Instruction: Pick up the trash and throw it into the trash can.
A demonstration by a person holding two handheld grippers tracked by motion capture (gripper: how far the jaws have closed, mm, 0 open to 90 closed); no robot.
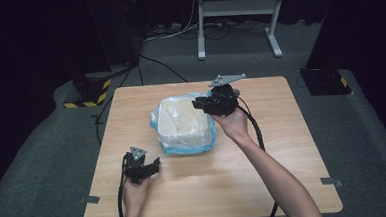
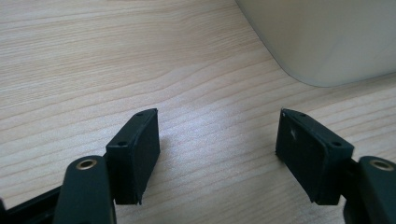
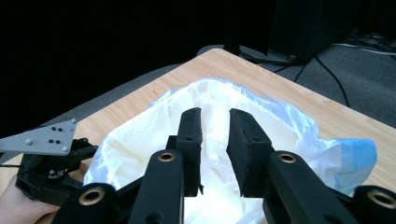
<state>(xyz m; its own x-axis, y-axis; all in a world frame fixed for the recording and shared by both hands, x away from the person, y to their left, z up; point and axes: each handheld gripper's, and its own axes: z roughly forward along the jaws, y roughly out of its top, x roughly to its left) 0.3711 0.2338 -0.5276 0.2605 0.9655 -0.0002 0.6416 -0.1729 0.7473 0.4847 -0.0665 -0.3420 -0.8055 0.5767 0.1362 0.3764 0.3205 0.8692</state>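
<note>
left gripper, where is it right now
In the high view the left gripper sits low over the table near its front left, jaws open, just short of the bag-lined bin.

Bare table (image 1: 264,170) lies open around the lined bin (image 1: 184,123); the bin blocks the middle.

A lab or recording studio — black curtains (image 1: 37,36), floor cables (image 1: 177,31), hazard-taped stand bases (image 1: 87,91) around 1 wooden table (image 1: 283,149).

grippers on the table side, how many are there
2: the left gripper sits low over the table beside the lined bin; the right gripper is at the bin's far right rim.
</note>
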